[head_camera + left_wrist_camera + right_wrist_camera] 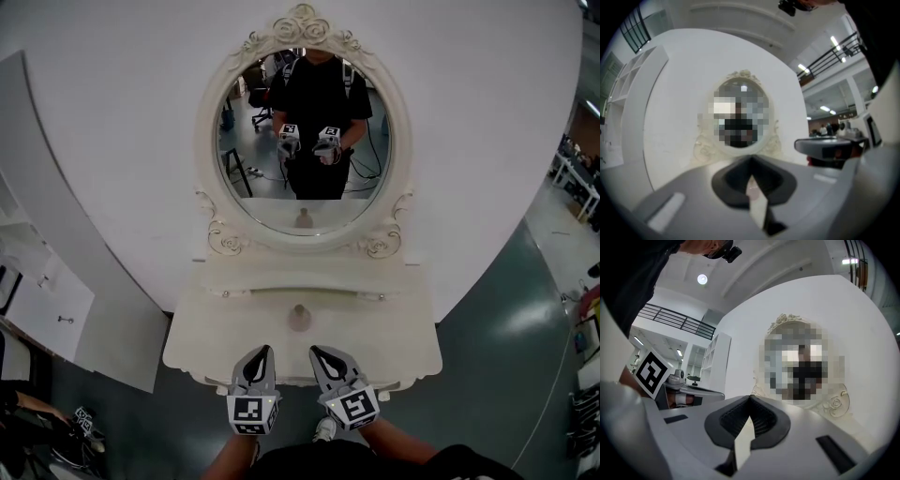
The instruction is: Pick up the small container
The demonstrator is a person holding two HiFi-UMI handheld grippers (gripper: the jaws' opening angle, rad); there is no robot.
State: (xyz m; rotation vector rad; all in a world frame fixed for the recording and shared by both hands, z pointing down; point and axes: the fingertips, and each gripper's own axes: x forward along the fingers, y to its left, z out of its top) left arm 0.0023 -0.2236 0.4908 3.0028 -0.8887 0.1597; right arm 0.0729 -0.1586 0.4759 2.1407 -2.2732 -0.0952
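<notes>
Nothing is done yet: the small container (300, 318) sits untouched on the table (403, 349). My left gripper (261, 356) and right gripper (321, 356) hover at its front edge, fingers together, empty.

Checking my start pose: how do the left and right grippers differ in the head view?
The left gripper points nearly straight ahead; the right gripper angles inward toward the small container. The left gripper's marker cube sits square, the right gripper's is tilted. Both are shut, empty, short of the container.
</notes>
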